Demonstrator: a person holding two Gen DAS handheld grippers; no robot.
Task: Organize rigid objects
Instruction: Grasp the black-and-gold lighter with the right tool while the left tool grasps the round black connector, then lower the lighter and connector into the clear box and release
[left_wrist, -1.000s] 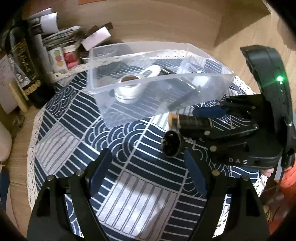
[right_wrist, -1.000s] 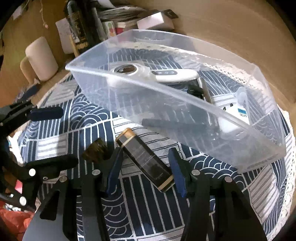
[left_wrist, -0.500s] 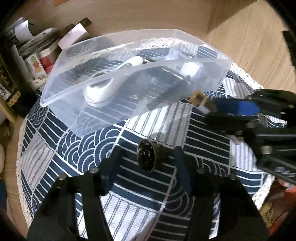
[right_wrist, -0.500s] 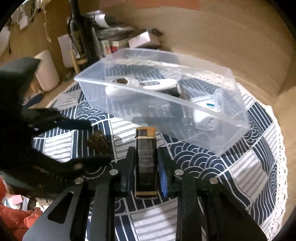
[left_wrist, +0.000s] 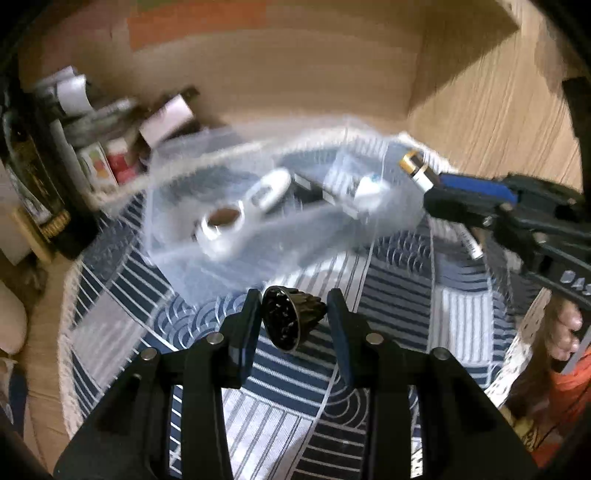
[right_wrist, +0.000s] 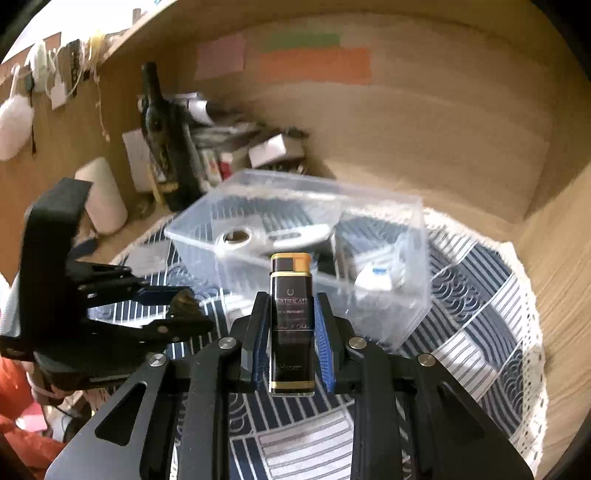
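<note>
Left gripper (left_wrist: 293, 319): jaws clamped on dark ribbed cap (left_wrist: 291, 321). Right gripper (right_wrist: 291, 325): jaws clamped on black-and-gold lighter (right_wrist: 291, 325), near clear bin (right_wrist: 388, 221).

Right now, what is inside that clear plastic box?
Inside the clear plastic box: a white handheld device with a round opening, and a small white-and-blue item. Dark objects between them are too blurred to name.
</note>
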